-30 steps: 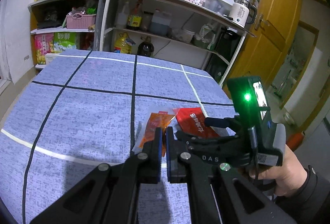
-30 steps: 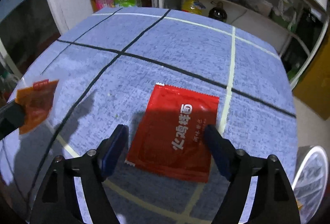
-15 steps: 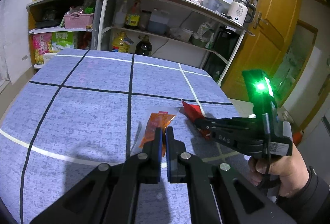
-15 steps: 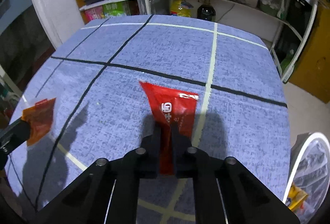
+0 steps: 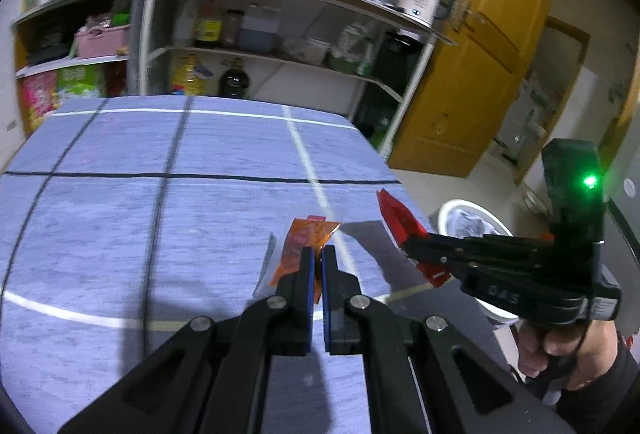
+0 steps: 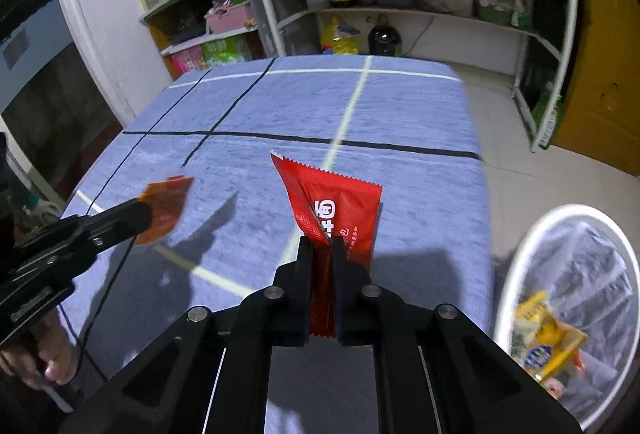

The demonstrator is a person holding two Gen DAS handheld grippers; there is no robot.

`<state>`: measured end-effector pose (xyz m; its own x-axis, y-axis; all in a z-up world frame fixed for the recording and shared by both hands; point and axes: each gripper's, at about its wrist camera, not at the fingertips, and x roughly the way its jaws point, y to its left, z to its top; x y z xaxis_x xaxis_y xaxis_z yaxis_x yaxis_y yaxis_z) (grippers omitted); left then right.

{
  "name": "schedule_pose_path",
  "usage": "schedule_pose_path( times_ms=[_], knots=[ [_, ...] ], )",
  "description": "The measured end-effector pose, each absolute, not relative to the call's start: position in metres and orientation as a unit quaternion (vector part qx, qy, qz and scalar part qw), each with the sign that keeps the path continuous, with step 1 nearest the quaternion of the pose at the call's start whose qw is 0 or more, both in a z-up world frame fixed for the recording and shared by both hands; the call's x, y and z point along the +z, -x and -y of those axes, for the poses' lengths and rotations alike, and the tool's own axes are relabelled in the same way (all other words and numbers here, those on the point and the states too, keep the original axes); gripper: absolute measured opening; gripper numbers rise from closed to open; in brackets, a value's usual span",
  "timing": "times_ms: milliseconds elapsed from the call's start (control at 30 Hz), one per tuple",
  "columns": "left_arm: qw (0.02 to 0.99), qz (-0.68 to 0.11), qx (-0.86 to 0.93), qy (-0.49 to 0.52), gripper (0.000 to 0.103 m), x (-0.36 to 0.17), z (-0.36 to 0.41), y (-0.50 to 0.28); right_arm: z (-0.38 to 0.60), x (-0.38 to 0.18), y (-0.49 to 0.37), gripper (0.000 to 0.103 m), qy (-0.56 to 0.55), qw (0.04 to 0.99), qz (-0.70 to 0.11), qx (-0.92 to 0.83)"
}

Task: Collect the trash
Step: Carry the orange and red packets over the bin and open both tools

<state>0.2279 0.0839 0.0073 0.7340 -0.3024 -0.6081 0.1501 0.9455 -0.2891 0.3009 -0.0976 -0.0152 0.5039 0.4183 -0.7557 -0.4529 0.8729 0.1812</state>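
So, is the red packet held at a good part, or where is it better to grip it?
The right gripper pinches the red packet at its lower end, from below. That suits a flat, limp sachet: the jaws close across its thin faces, not its width.
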Motion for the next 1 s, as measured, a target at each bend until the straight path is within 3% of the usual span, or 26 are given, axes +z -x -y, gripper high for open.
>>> schedule_pose_path(
  times_ms=[500,1000],
  knots=[
    [0.906,-0.36,-0.215,0.051,0.003,0.015,0.051,-0.255,0.258,-0.016,-0.278,0.008,-0.037,0.892,-0.427,0.144],
    [0.871,-0.411,-0.268,0.022,0.004,-0.014,0.156,-0.293,0.326,-0.041,-0.289,0.009,-0.077,0.885,-0.449,0.095]
  ],
)
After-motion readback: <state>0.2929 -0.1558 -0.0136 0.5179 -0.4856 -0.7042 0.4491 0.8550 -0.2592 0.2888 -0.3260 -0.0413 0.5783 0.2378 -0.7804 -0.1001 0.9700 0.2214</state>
